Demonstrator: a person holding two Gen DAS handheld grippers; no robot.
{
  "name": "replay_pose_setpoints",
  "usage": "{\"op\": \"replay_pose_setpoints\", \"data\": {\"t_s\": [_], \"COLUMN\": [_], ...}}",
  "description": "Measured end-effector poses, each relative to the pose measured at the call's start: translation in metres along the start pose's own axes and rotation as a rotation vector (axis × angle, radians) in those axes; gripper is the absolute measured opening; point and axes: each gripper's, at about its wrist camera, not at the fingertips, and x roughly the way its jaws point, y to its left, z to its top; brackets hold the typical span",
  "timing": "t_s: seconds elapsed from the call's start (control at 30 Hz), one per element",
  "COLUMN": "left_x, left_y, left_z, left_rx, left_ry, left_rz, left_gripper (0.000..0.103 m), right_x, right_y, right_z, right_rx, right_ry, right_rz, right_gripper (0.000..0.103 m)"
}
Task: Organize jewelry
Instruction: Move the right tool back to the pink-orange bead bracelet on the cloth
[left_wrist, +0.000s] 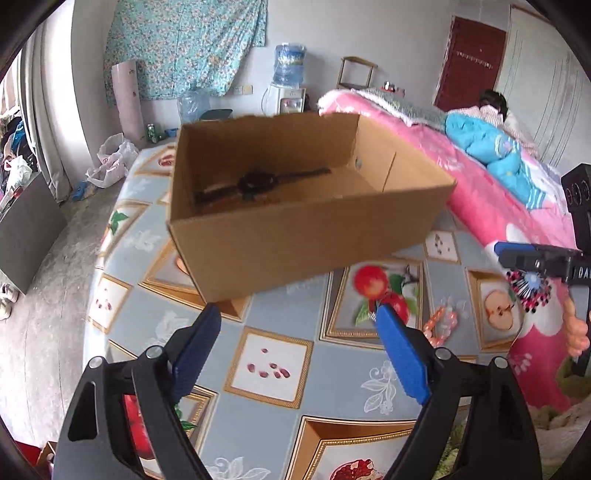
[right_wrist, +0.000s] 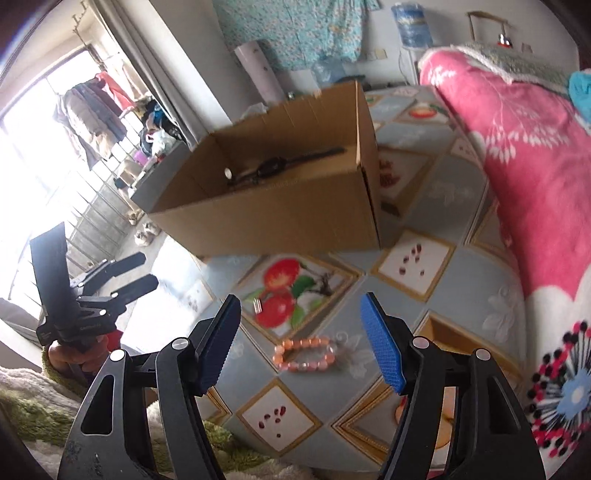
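Pink bead bracelet (right_wrist: 304, 353), brown box (left_wrist: 295, 236)

From my seat I see an open brown cardboard box (left_wrist: 295, 236), matt and plain, standing on a worktop covered in a smooth, slightly glossy printed cloth of fruit squares (left_wrist: 273, 373); inside the box lies a black watch with a shiny dark face (left_wrist: 256, 182). The string of pink-orange beads (right_wrist: 304, 353) looks glassy and translucent on that cloth. My left tool (left_wrist: 299, 325) and right tool (right_wrist: 301, 314) are matt black plastic with bright metal pivot pins, their blue finger pads (right_wrist: 382, 350) finely ridged and rubbery, and beside the worktop the pink flowered blanket (right_wrist: 517, 155) looks soft and fleecy.
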Motion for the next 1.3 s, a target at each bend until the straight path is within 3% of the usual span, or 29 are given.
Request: {"op": "replay_pose_setpoints", "data": {"t_s": [0.07, 0.2, 0.4, 0.77, 1.3], "left_x": [0.015, 0.046, 0.073, 0.09, 0.092], "left_y": [-0.008, -0.023, -0.027, -0.016, -0.013], "left_z": [-0.006, -0.014, -0.019, -0.017, -0.019], "left_rx": [0.012, 0.051, 0.021, -0.031, -0.04], "left_ry": [0.031, 0.121, 0.237, 0.294, 0.291], "left_rz": [0.02, 0.083, 0.096, 0.138, 0.136], "left_gripper": [0.084, 0.084, 0.084, 0.084, 0.085], "right_x": [0.014, 0.032, 0.042, 0.056, 0.065], "right_y": [-0.001, -0.001, 0.003, 0.005, 0.011], "right_z": [-0.014, -0.027, -0.032, -0.038, -0.034], "right_rx": [-0.002, -0.025, -0.066, -0.115, -0.144], "right_ry": [0.048, 0.097, 0.13, 0.181, 0.199], "right_rz": [-0.031, -0.094, -0.132, -0.19, -0.232], "right_gripper": [0.054, 0.05, 0.045, 0.034, 0.023]}}
